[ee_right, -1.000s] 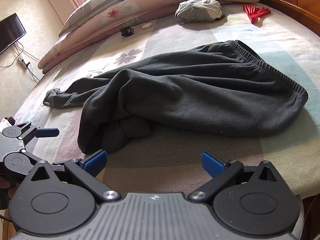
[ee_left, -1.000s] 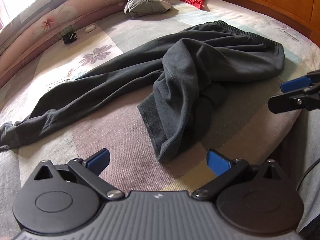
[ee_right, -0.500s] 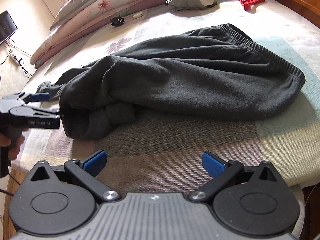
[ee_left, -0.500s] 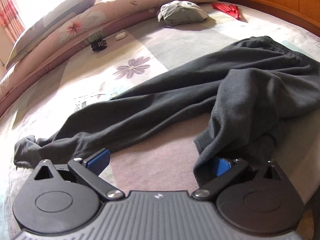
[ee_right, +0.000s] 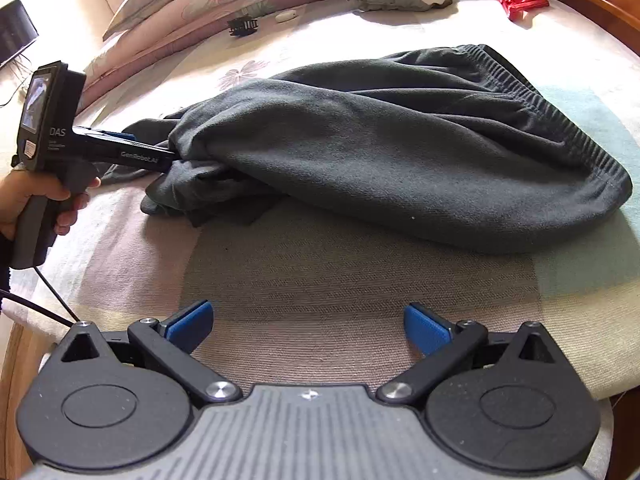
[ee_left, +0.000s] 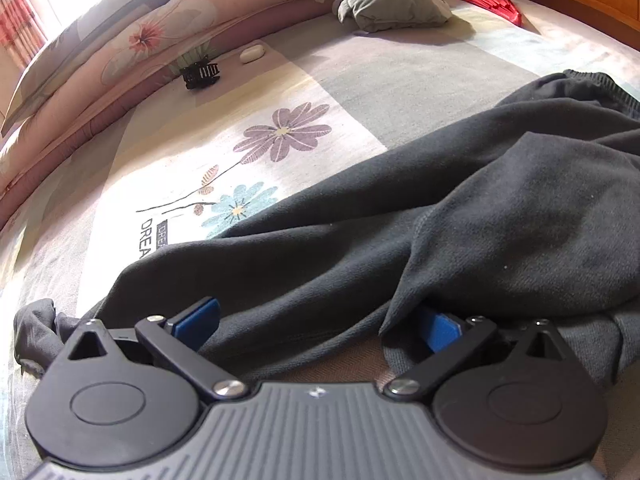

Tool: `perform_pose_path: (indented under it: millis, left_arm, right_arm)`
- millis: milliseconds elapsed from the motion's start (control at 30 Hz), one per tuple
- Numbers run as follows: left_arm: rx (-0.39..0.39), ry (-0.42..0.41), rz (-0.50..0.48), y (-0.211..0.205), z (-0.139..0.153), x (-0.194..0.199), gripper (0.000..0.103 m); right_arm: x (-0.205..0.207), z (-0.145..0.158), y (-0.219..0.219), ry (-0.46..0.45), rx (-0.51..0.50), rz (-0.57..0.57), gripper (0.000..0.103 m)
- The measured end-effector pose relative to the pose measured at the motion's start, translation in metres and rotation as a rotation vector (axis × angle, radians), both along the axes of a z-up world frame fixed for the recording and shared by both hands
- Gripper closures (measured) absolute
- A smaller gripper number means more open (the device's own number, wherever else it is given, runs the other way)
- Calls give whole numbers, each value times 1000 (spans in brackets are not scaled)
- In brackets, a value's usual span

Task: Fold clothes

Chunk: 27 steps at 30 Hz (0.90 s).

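I see the dark grey trousers (ee_right: 400,148) lying crumpled across the middle of the bed (ee_right: 360,288), waistband to the right, one leg stretched out to the left, the other folded back over it. My left gripper (ee_left: 318,322) is pushed low against the near edge of the cloth; its jaws are spread apart, the left pad lying on the stretched leg and the right pad tucked under the hem of the folded leg. From the right wrist view I can see a hand (ee_right: 28,200) holding that tool by its grip, its tip buried in the bunched cloth at the left. My right gripper (ee_right: 308,326) hangs over bare sheet near the bed's edge, jaws wide apart, clear of the trousers. Far off by the pillows (ee_left: 160,36) lie a black hair clip (ee_left: 200,74), a small white object (ee_left: 252,53), a folded grey garment (ee_left: 394,4) and some red pieces (ee_right: 518,0), all well away from the trousers.
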<state>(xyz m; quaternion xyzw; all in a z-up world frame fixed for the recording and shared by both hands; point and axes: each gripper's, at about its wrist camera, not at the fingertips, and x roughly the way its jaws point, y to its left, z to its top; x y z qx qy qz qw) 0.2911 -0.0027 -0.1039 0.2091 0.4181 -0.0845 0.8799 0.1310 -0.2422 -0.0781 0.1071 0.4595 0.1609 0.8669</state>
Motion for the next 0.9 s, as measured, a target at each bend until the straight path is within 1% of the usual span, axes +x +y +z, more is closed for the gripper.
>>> perform_pose_path:
  millis: [100,167,200,267,367,467,567,633,733,900]
  left_arm:
    - [13,-13,-2,0,4,-24,1]
    - [9,-15,29,5,6,-43,1]
    - [-1,-17,47,8,8,-54,1]
    - [-44,5,63,15,9,-77,1]
    - [-87,32,76,21,11,-104,1]
    - [-114,30,81,23,16,-124,1]
    - [-120,17,62,23,22,-129,1]
    - [-126,5,58,23,26,-129,1]
    - [-146,-4,63,25,28,-130,1]
    - [-148,-18,80,33,33,-134,1]
  right_arm:
    - [1,4,4,-36,51,67,0]
    - [2,7,11,-83,72,135,0]
    - [2,8,15,-110,80,176,0]
    - [7,9,24,-163,88,265,0]
    - [17,6,37,-208,90,385,0]
    - [30,-3,48,-216,25,423,0]
    - [47,-8,50,-234,-37,389,0]
    - [60,-6,50,-243,-36,365,0]
    - [72,-5,54,-248,-29,387,0]
    - [76,-3,70,-291,-118,439,0]
